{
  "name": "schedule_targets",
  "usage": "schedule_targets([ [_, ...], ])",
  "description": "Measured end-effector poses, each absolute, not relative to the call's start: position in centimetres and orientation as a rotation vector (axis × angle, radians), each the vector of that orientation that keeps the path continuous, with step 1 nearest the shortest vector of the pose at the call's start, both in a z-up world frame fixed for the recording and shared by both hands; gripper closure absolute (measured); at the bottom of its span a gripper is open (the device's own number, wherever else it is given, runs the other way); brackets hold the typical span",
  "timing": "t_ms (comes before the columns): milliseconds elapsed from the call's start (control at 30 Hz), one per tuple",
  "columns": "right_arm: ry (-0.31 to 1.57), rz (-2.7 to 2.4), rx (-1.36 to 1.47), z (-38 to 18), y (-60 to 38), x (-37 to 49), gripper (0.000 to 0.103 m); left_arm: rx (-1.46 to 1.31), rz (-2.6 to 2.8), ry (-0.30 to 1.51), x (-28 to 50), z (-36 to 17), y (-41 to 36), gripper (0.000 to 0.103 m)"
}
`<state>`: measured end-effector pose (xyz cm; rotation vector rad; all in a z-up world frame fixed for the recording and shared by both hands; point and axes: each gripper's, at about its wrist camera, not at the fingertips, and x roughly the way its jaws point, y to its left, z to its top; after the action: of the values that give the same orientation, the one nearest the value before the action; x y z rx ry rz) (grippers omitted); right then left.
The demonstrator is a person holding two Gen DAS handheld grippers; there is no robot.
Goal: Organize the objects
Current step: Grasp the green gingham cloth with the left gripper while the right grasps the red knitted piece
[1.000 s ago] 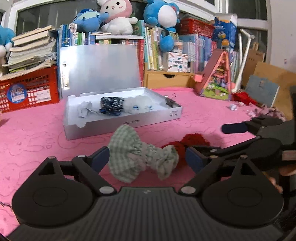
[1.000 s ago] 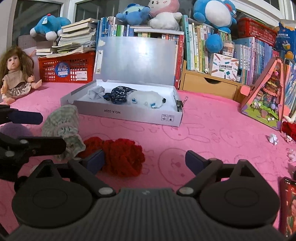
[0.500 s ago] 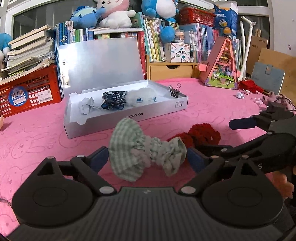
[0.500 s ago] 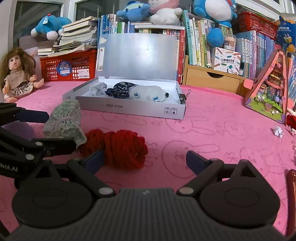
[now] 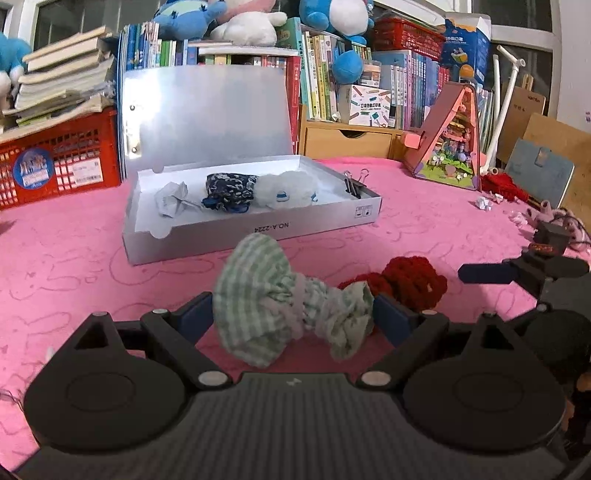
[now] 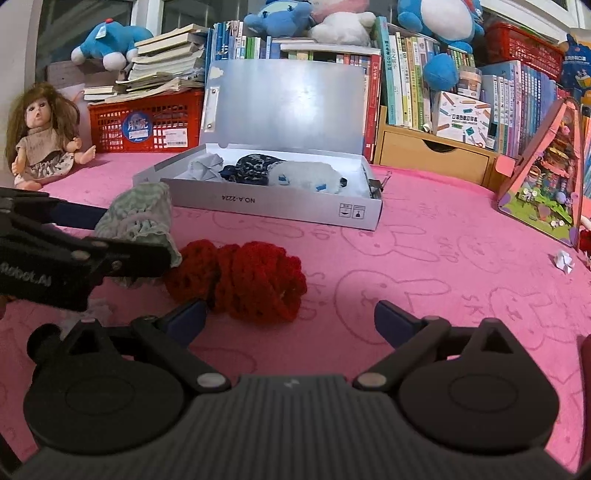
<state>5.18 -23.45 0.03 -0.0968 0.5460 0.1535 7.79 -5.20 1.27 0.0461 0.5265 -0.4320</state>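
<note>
My left tongs (image 5: 293,317) pinching green-and-white checked fabric doll dress (image 5: 284,306), lifted above pink bunny-print cloth on counter (image 6: 443,258). My right tongs (image 6: 290,319) spread, jaws just been opening, nothing gripped; red crocheted yarn bundle (image 6: 255,280) lies between them, just ahead. Open silver cardboard box (image 6: 280,206) farther back, holding dark blue patterned cloth (image 6: 253,168) and white fluffy garment (image 6: 306,177).

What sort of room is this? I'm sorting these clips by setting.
Most likely a child's bedroom or playroom: blue and white plush toys sit on a crowded row of children's books, a long-haired doll in a beige dress sits nearby, and a pink rabbit-print blanket covers the surface.
</note>
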Motion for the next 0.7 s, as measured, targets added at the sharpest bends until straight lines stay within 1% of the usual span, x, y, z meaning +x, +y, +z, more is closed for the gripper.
schedule_targets([
  [100,0.551,0.158,-0.089,0.0,-23.5,5.2,0.001,0.023,-0.442,0.536,8.1,1.2,-5.2,0.009],
  [167,0.556,0.158,-0.079,-0.1,-23.7,5.3,0.001,0.008,-0.439,0.538,8.1,1.3,-5.1,0.012],
  [200,0.557,0.158,-0.075,-0.1,-23.7,5.3,0.001,-0.002,-0.437,0.536,8.0,1.4,-4.9,0.019],
  [233,0.558,0.159,-0.07,-0.1,-23.8,5.4,0.001,-0.013,-0.44,0.537,7.9,1.5,-4.8,0.023],
  [300,0.561,0.158,-0.063,0.0,-23.9,5.4,0.001,-0.041,-0.443,0.544,7.9,1.7,-4.4,0.039],
  [367,0.558,0.145,-0.069,0.0,-23.7,5.4,0.001,-0.049,-0.436,0.544,7.6,2.0,-4.1,0.047],
  [400,0.553,0.141,-0.076,0.0,-23.6,5.3,0.001,-0.046,-0.433,0.54,7.5,2.1,-4.1,0.049],
  [700,0.558,0.189,-0.076,0.4,-21.3,6.1,0.001,-0.055,-0.392,0.503,6.7,3.6,-2.9,0.051],
])
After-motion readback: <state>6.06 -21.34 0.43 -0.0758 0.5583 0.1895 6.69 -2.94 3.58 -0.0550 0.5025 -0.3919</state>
